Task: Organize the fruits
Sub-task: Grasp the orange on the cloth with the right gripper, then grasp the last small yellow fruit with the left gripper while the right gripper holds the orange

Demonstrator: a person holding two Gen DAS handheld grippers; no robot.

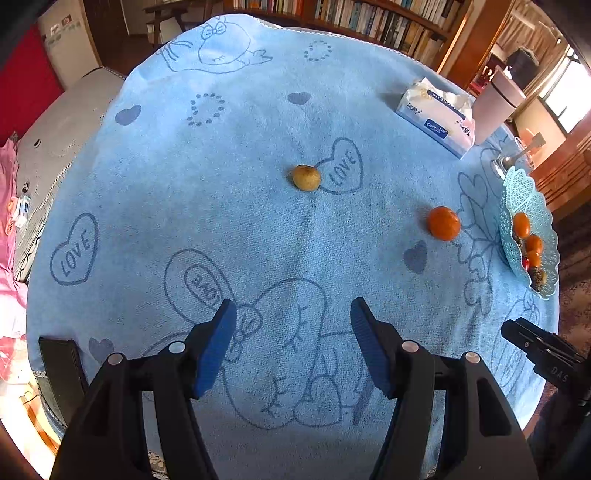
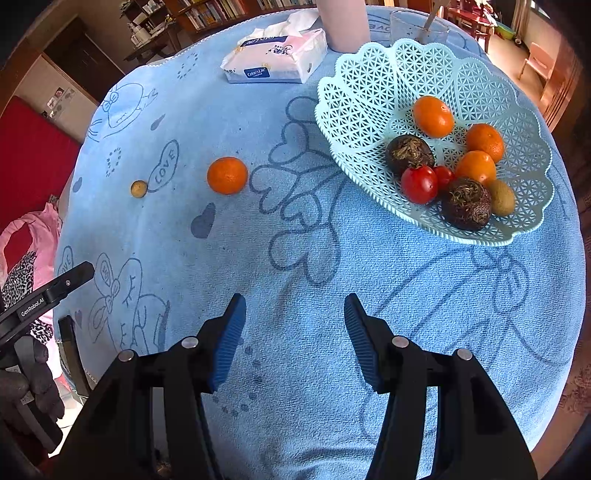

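Observation:
A small yellow-brown fruit (image 1: 306, 177) (image 2: 139, 189) lies on the blue towel near a "LOVE" heart. An orange mandarin (image 1: 443, 223) (image 2: 226, 175) lies loose to its right, short of the pale blue lattice basket (image 2: 354, 96) (image 1: 532, 199). Inside the basket are several mandarins, two red tomatoes, two dark round fruits and a kiwi (image 2: 501, 197). My left gripper (image 1: 293, 317) hangs open above the towel, well short of the yellow-brown fruit, with nothing between its fingers. My right gripper (image 2: 294, 312) is open too, empty, over the towel in front of the basket.
A tissue pack (image 2: 275, 59) (image 1: 436, 114), a pale cylinder (image 1: 495, 107) and a glass (image 2: 419, 27) stand at the table's far side. The towel covers the table; its edge drops off at left and front. Bookshelves (image 1: 369, 18) line the back wall.

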